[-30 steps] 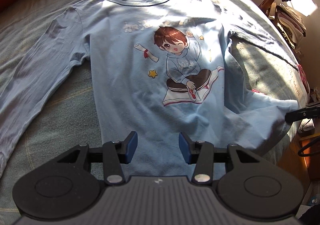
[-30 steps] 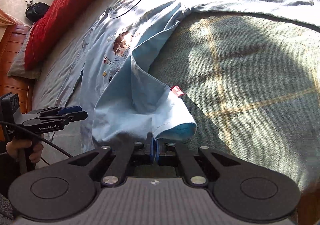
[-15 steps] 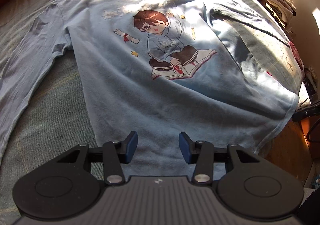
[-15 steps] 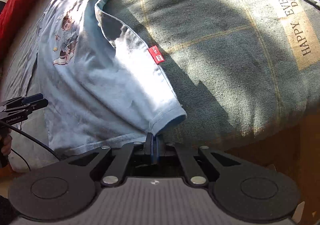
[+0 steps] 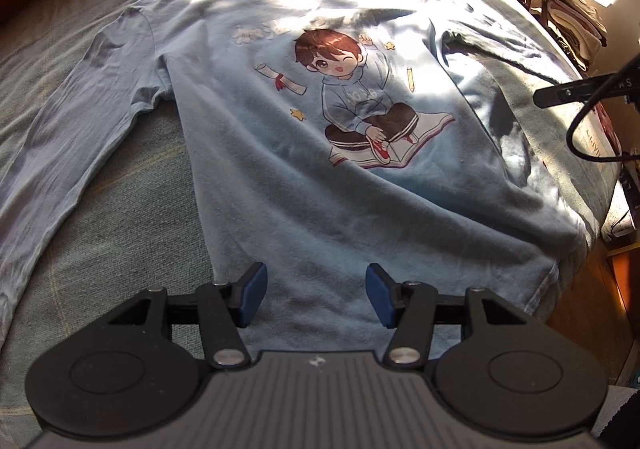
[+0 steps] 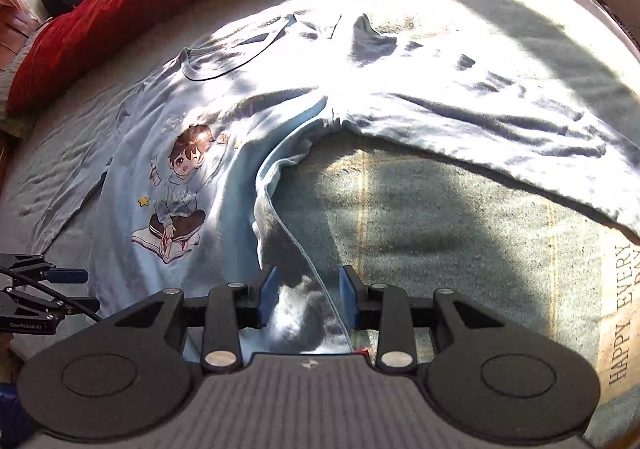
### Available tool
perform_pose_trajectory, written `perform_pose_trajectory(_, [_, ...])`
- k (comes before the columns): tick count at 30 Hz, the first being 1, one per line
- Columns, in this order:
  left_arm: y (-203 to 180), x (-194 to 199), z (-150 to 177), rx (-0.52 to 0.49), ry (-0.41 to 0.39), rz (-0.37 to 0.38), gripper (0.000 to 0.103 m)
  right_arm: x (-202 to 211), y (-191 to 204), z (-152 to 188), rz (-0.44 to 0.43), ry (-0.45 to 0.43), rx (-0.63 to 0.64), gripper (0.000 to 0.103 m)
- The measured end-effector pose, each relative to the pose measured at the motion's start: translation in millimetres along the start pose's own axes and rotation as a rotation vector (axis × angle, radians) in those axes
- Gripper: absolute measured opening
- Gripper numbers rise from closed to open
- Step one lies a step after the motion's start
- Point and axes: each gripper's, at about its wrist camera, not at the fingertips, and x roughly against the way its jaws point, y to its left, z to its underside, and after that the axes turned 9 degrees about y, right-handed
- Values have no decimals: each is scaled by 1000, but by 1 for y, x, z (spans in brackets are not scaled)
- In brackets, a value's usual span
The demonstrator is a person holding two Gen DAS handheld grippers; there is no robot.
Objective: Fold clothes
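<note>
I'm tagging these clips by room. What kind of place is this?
Most likely a bedroom: the light blue shirt is spread on a bed's grey-green cover, a red pillow lies at its head, and clothes are piled nearby.

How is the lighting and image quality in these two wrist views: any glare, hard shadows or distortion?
Left wrist view: sunlight patchy across the shirt, collar area bright, print sharp, bed edges bent by fisheye. Right wrist view: shirt's upper part blown out white, a dark shadow on the bedcover, shirt edge between the open right gripper fingers dim.
</note>
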Motion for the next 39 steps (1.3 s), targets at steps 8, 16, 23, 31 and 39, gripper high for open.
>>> perform_pose_trajectory(8, [2,-2,2,23,2,-2,56,-44,13,-35,-65,43,138,5])
perform_pose_trajectory(16, [5,-6,-1,36,9,4,57,-39,-22,-11,85,112,27,5])
perform_pose_trajectory(23, [1,-2,5,6,11,-4,57,-21,-36,10,73,82,-54,25])
perform_pose_trajectory(31, [-19,-4,30,-132,60,-27,58,-20,-49,74,-4,229,-131,48])
perform_pose_trajectory(39, [-25,-3,37,-144,67,-25,58,-23,-28,99,-19,330,-80,2])
